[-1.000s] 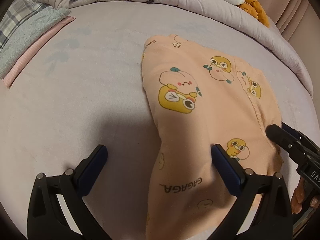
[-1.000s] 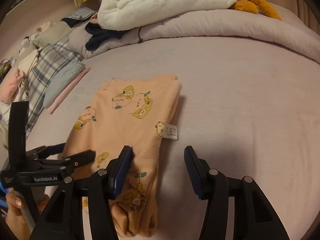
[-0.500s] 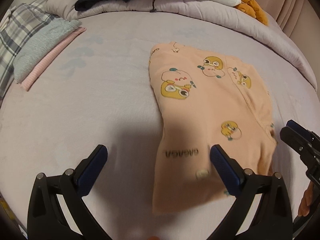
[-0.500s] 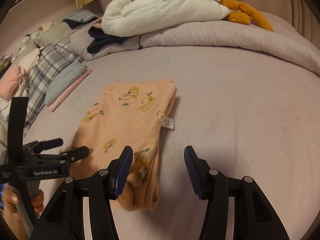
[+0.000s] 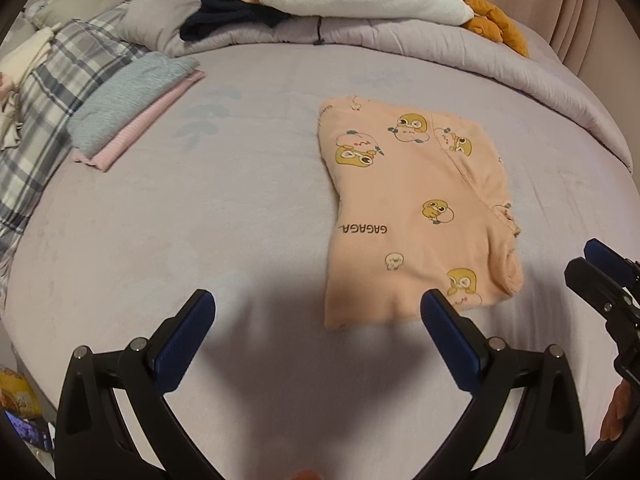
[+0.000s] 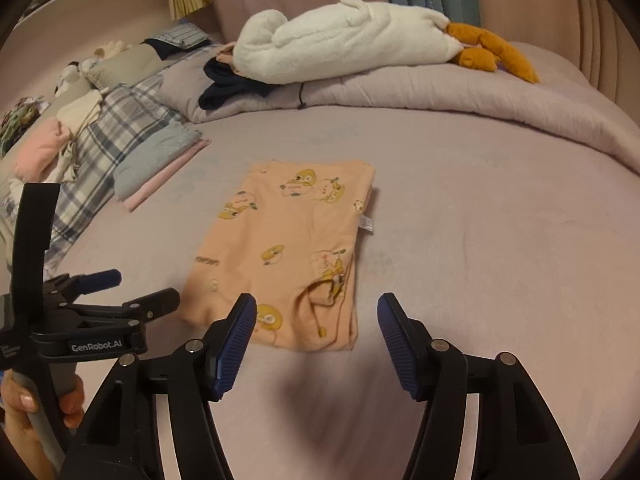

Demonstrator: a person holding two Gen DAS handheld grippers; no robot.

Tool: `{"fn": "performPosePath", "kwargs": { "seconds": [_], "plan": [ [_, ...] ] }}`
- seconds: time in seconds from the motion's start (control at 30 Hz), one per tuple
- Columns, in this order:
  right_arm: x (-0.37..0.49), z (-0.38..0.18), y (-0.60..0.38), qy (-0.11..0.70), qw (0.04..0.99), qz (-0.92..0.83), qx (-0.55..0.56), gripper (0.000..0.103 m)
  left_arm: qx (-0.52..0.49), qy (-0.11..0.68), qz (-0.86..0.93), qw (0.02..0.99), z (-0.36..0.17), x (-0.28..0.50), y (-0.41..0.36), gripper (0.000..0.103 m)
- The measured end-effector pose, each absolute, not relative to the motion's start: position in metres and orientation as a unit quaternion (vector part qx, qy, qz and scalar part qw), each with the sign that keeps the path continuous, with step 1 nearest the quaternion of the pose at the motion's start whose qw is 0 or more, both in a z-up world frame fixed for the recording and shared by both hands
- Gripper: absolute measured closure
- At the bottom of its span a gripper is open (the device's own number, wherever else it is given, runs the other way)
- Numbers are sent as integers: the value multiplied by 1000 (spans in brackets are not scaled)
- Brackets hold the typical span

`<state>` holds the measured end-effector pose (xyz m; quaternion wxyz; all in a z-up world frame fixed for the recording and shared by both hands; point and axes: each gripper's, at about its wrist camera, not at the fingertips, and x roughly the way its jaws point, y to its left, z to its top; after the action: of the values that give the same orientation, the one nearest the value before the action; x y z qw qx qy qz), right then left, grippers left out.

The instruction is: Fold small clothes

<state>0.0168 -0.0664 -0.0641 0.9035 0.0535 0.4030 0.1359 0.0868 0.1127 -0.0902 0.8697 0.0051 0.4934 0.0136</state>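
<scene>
A folded peach garment (image 5: 412, 216) (image 6: 288, 252) printed with yellow cartoon ducks lies flat on the lilac bed (image 5: 200, 220) (image 6: 480, 240). My left gripper (image 5: 318, 308) hovers open just short of the garment's near edge, its right finger beside the near corner, with nothing between the pads. My right gripper (image 6: 316, 312) also hangs above the near edge; its jaws are opening and hold nothing. The left gripper (image 6: 140, 292) shows at the left of the right wrist view, held by a hand (image 6: 24, 404). The right gripper (image 5: 596, 264) shows at the right edge of the left wrist view.
A stack of folded clothes, grey on pink (image 5: 132, 108) (image 6: 160, 164), lies to the left beside a plaid cloth (image 5: 44, 112). A rolled lilac duvet (image 6: 440, 92) with a white plush toy (image 6: 344, 44) and dark clothing (image 6: 228, 84) runs along the far side.
Both grippers have drawn back and up from the garment, which now lies farther off and flat. The right gripper's jaws stand wider than before.
</scene>
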Motion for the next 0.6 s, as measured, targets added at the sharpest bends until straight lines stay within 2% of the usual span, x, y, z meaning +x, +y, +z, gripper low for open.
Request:
{"fn": "performPosePath", "kwargs": {
  "seconds": [0.23,0.47,0.6],
  "plan": [
    [-5,-48,-59,380,916,127,38,31,22,470,29,882,-70,65,112,0],
    [-23,-37,-55,359,925,123,34,18,34,451,42,891,-56,49,113,0],
    [-31,-31,-52,351,928,122,27,16,34,444,43,894,-50,40,113,0]
  ]
}}
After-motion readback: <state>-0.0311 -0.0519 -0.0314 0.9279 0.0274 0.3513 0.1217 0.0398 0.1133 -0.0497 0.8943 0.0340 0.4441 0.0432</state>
